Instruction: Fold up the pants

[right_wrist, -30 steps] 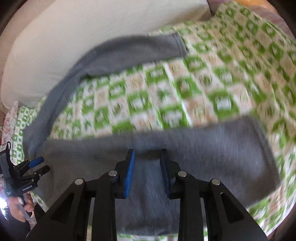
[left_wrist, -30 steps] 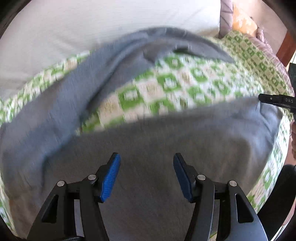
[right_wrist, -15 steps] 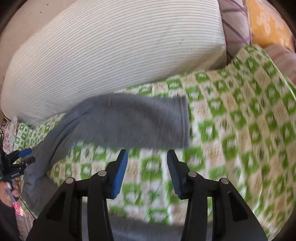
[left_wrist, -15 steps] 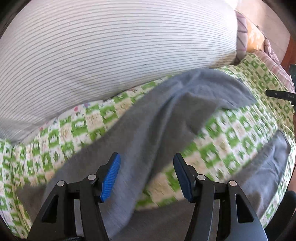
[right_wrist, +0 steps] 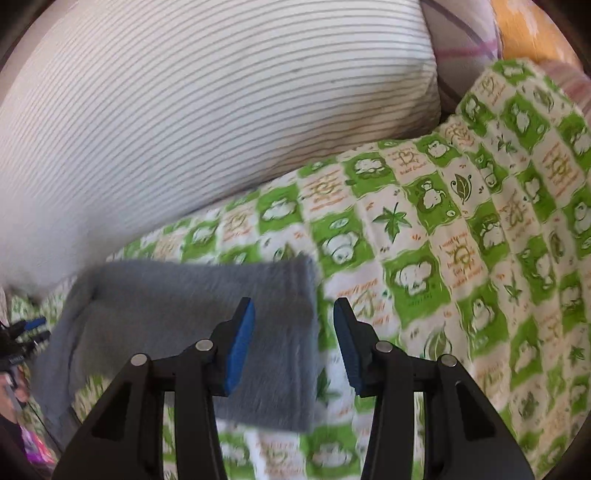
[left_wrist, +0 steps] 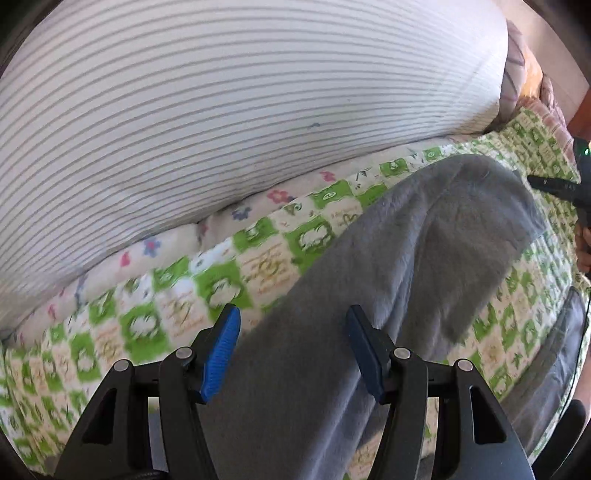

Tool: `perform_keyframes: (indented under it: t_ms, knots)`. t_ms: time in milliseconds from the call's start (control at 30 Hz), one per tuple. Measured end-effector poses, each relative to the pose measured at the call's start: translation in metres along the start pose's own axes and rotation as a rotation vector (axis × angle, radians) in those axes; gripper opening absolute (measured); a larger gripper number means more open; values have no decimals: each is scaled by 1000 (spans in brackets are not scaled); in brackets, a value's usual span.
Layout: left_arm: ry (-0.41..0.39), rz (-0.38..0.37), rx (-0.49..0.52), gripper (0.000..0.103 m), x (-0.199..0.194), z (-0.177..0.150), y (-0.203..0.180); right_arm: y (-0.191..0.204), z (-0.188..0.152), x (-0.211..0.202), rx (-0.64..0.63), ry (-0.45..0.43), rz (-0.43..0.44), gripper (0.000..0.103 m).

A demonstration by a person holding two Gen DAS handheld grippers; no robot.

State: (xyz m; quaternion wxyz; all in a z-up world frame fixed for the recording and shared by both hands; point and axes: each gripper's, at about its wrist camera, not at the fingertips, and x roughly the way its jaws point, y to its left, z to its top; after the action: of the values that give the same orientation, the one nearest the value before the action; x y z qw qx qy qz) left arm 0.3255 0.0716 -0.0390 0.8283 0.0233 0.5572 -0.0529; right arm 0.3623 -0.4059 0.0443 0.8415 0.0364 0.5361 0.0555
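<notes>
Grey fleece pants (left_wrist: 424, 258) lie on a green-and-white checked sheet (left_wrist: 221, 284). One leg runs diagonally from bottom centre to its hem at the upper right. My left gripper (left_wrist: 291, 314) hovers open over this leg, nothing between its blue pads. In the right wrist view the leg's hem end (right_wrist: 184, 295) lies flat. My right gripper (right_wrist: 293, 306) stands open above the hem's right edge, holding nothing. Another grey part of the pants (left_wrist: 554, 369) shows at the lower right.
A large white striped pillow (left_wrist: 221, 110) fills the far side just beyond the pants (right_wrist: 184, 110). Purple and orange bedding (right_wrist: 480, 33) lies at the top right. The right gripper's tip (left_wrist: 554, 184) shows at the left view's right edge.
Both grippers have travelled away from the wide grey part of the pants toward the pillow and now hang over the far leg. The right jaws stand wider than a second ago.
</notes>
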Motion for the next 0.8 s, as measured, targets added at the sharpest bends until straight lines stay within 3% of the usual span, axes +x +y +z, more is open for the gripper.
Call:
perform_keyframes:
  t_ms: [133, 300, 367, 400, 433, 467, 500, 700, 800]
  knots:
    - [35, 25, 42, 60, 24, 14, -11, -8, 9, 9, 36, -10, 52, 46]
    - [60, 38, 59, 59, 45, 19, -24, 11, 15, 27, -35, 33, 43, 46]
    - [56, 17, 46, 50, 44, 18, -24, 20, 13, 39, -84, 64, -28, 46]
    - [56, -23, 39, 30, 43, 17, -25, 25, 11, 43, -117, 71, -47, 46]
    - [53, -29, 43, 22, 41, 17, -28, 29, 9, 42, -141, 65, -63, 45]
    - [46, -12, 59, 17, 38, 15, -32, 33, 8, 40, -168, 52, -80, 38]
    - [41, 0, 82, 7, 35, 13, -36, 36, 7, 37, -185, 43, -85, 16]
    - [-22, -68, 120, 4, -5, -12, -52, 40, 8, -13, -199, -86, -50, 13]
    - [-48, -102, 128, 4, -30, -27, -59, 36, 8, -39, -204, -106, -30, 13]
